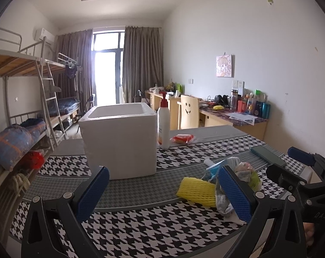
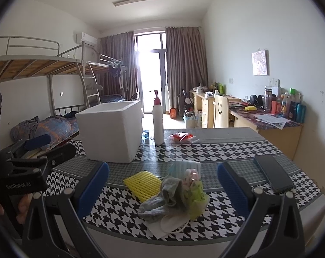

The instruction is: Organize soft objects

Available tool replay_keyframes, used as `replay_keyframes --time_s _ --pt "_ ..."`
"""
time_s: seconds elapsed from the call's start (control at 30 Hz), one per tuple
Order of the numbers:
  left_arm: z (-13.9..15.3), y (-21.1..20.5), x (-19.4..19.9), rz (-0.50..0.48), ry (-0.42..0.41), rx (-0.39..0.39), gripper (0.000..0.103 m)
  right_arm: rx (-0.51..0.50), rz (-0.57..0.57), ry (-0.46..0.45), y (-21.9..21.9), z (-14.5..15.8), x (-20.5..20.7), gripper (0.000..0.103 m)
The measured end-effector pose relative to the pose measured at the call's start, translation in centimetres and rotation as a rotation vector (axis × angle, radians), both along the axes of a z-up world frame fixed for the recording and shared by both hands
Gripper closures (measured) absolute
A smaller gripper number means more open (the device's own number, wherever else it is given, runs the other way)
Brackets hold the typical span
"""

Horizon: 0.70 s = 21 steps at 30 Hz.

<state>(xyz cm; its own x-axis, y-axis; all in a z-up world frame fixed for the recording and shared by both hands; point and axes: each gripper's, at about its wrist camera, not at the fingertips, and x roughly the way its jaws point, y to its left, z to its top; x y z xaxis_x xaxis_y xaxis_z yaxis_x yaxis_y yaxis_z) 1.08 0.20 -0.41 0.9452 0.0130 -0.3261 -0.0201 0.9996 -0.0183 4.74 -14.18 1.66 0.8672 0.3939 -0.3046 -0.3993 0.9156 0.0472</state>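
A pile of soft things lies on the houndstooth table: a yellow foam net (image 2: 143, 182), a grey sock (image 2: 168, 197), a blue face mask (image 2: 183, 166), a green packet (image 2: 195, 191) and a white mask (image 2: 168, 223). My right gripper (image 2: 163, 188) is open just in front of the pile, which sits between its blue pads without touching them. My left gripper (image 1: 162, 193) is open over bare table, with the yellow foam net (image 1: 196, 191) and grey sock (image 1: 222, 200) by its right pad. A white foam box (image 1: 119, 139) stands open-topped behind.
A pump bottle (image 1: 163, 122) and a red packet (image 1: 182, 138) sit right of the box. A dark phone (image 2: 273, 174) lies at the right of the table (image 2: 226, 148). A bunk bed stands to the left, desks and a chair along the right wall.
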Motion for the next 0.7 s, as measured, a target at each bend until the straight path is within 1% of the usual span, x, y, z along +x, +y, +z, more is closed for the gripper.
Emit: replay_keyframes --time_s 0.4,0.7 --pt "-0.1 -0.2 0.5 -0.001 -0.007 0.003 0.001 0.002 -0.015 0.015 -0.1 -0.1 0.5 0.001" --pt "-0.5 -0.4 1.9 -0.036 0.038 -0.009 0.001 -0.016 -0.031 0.041 -0.4 -0.6 1.2 0.001"
